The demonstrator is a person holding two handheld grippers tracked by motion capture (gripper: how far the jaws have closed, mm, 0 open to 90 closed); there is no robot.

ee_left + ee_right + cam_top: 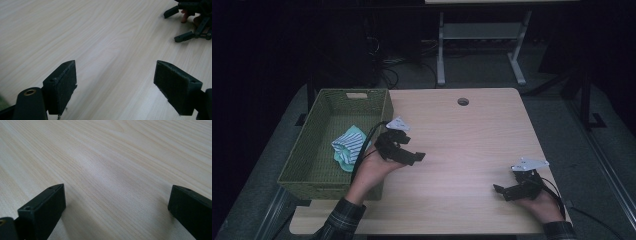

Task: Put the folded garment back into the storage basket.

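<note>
Striped cloth (pixel 349 146) sits inside green basket (pixel 319 172) at counter (pixel 462 145) left edge; left hand-held gripper (pixel 412 156) just right of basket, right hand-held gripper (pixel 501 191) well right, both w/ jaws wide & empty, so prob. best approach cloth from above, pinching a raised fold.

High view: fixed above the person's edge, looking forward and down on the whole table (pixel 462 135), with the basket (pixel 319 150) at left and floor beyond. Left tool (pixel 115 82) view: low, close to the wood, looking across the table toward the right tool (pixel 192 22), which the high view shares (pixel 507 191). Right tool view: very close over bare table (pixel 112 165), between its own jaws.
</note>
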